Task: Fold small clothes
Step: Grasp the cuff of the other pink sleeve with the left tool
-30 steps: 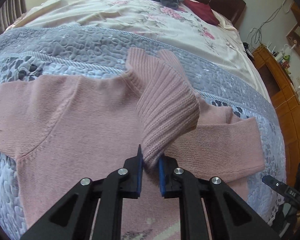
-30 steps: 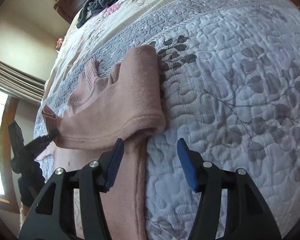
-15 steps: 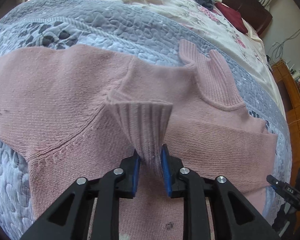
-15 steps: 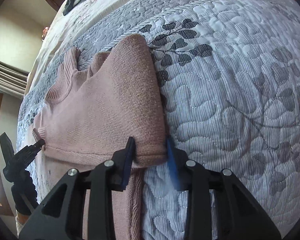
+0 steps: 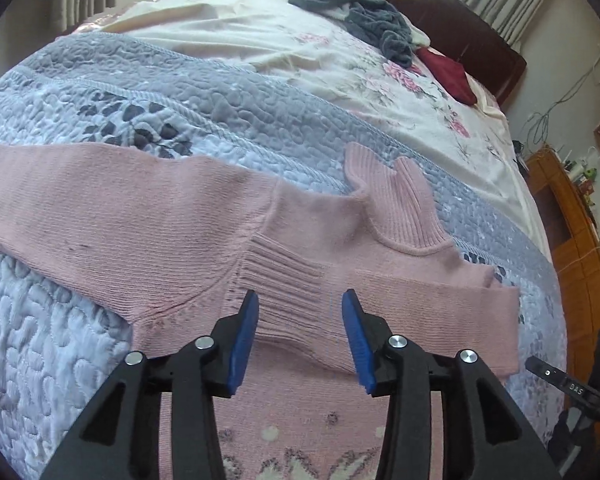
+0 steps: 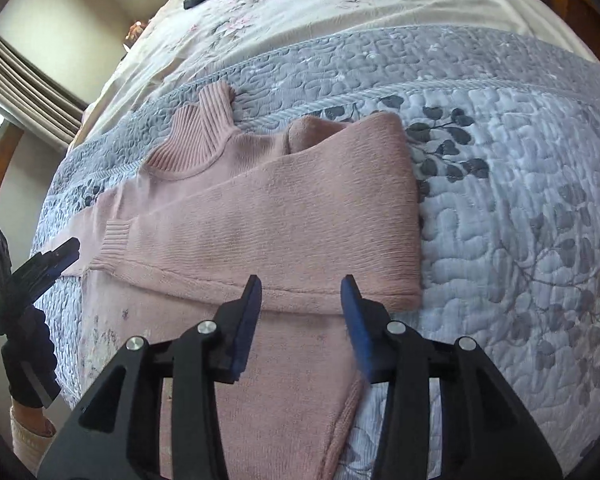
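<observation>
**Pink sweater flat on bed, one sleeve folded across chest, both grippers empty**

The pink sweater (image 5: pixel 172 216) lies face up on the grey quilt (image 6: pixel 520 200) of the bed. One sleeve (image 6: pixel 300 224) is folded across the chest, its ribbed cuff (image 5: pixel 288 292) resting flat. The other sleeve extends outward. Left gripper (image 5: pixel 298 328): fingers apart, straddling the cuff, gripping nothing. Right gripper (image 6: pixel 300 316): fingers apart over the folded sleeve's lower edge, holding nothing.
</observation>
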A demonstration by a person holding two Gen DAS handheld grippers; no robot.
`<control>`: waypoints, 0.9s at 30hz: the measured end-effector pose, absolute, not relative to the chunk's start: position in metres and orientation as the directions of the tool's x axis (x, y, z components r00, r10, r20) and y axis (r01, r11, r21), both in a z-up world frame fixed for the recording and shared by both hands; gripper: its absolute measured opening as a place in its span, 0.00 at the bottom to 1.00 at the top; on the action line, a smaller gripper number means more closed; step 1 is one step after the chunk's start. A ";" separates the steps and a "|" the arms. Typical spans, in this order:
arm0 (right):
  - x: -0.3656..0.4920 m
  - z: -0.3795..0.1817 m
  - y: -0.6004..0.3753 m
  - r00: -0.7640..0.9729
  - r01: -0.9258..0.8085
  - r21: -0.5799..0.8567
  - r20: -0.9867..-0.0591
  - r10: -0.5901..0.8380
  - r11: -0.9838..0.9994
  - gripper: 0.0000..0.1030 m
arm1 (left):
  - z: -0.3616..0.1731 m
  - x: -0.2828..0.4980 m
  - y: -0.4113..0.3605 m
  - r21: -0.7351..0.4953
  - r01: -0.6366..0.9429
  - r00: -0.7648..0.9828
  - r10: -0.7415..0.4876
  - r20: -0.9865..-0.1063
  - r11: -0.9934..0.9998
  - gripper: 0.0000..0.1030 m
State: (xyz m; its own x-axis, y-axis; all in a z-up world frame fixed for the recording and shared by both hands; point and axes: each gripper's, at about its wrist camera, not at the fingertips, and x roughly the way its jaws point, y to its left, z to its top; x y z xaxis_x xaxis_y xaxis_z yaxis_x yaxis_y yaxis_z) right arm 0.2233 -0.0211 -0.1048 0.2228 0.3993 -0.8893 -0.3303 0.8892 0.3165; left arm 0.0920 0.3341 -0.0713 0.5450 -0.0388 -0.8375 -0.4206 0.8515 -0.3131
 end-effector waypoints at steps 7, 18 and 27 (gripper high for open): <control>0.220 -0.151 -0.003 0.153 -0.317 0.297 -0.921 0.357 0.901 0.40 | -0.129 0.103 0.326 -0.274 -0.414 0.432 -0.078 -0.899 0.868 0.42; 0.201 -0.121 0.018 0.193 -0.388 0.271 -0.911 0.365 0.881 0.52 | -0.097 0.059 0.370 -0.341 -0.431 0.534 -0.068 -0.843 0.836 0.52; 0.175 -0.117 0.058 0.158 -0.439 0.306 -0.899 0.408 0.845 0.54 | -0.095 -0.044 0.525 -0.290 -0.696 0.493 0.144 -0.858 0.657 0.55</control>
